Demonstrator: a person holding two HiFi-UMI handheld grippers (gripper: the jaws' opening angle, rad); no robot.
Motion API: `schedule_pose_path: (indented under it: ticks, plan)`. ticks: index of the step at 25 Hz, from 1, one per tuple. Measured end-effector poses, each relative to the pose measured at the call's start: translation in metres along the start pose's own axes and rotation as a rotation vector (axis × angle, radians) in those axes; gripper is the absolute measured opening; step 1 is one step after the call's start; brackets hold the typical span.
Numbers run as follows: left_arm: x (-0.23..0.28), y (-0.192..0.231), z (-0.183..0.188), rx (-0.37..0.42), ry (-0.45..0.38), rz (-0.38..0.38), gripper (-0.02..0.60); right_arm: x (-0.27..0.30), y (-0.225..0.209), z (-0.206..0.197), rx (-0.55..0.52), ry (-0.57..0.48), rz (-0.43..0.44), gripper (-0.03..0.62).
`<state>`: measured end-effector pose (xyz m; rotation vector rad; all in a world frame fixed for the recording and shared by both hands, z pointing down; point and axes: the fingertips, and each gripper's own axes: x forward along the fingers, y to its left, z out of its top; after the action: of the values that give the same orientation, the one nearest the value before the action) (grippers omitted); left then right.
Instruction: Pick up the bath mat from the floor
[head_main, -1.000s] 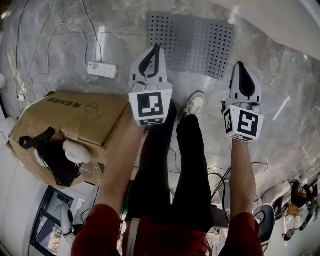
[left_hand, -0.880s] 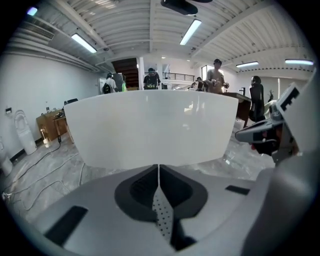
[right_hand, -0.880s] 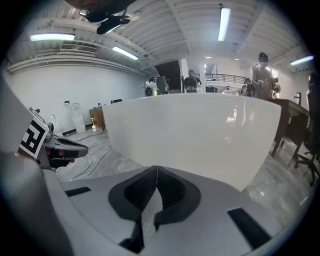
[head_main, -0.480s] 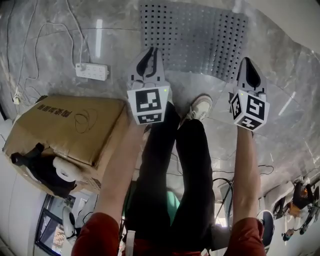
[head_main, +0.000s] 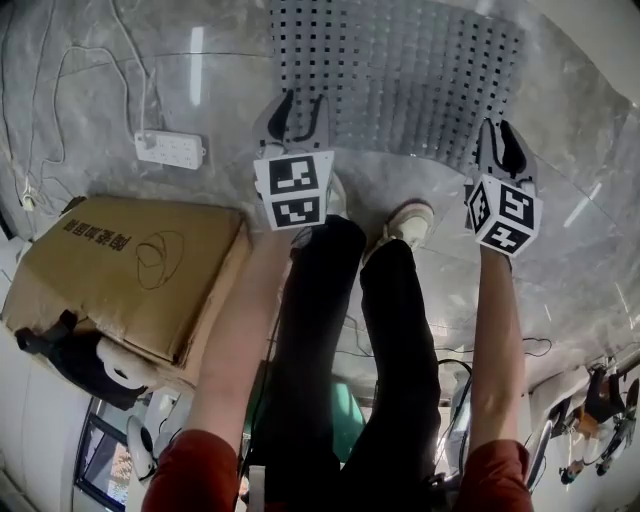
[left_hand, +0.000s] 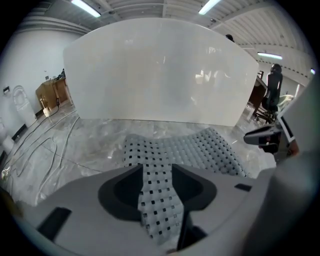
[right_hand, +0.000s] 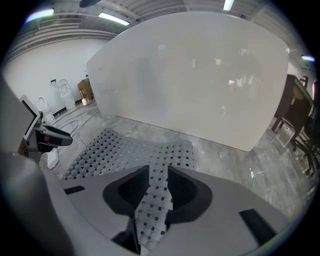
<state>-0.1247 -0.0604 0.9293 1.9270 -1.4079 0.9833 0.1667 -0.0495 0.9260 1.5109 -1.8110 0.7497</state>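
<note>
Bath mat (head_main: 400, 70), grey sheet punched with rows of small holes, lies flat on the grey marble floor (head_main: 100, 80), far edge close to a curved white panel (left_hand: 160, 75). Person stands at its near edge, white shoe (head_main: 410, 222) just short of it.

Left gripper (head_main: 300, 102), white with a black-and-white marker cube, hangs over the mat's near left corner. Its fingers are opening, part-way apart. Left gripper view shows a strip of mat in the gap, but the pads aren't pressing on it, so no hold.

Right gripper (head_main: 505, 135), same build, sits over the near right edge. Its fingers are also opening, with a narrower gap than the left. Mat shows between them too, not clamped.

Both grippers point away from the person and down toward the mat, well apart from each other.

Off to the person's left: brown cardboard box (head_main: 140, 270) on the floor, and a white power strip (head_main: 170, 150) with its cable, near the box but clear of the mat.
</note>
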Motion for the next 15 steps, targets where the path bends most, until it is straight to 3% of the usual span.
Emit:
schedule_pose_path:
  ticks: [4, 9, 15]
  plan:
    - [0.025, 0.007, -0.024, 0.004, 0.047, 0.016, 0.228, 0.022, -0.007, -0.021, 0.001, 0.040, 0.001, 0.168]
    - [0.053, 0.024, -0.051, -0.045, 0.104, 0.053, 0.324, 0.049, -0.014, -0.047, -0.001, 0.091, -0.008, 0.287]
    - [0.081, 0.036, -0.082, -0.072, 0.192, 0.076, 0.363, 0.075, -0.031, -0.076, 0.040, 0.150, -0.045, 0.366]
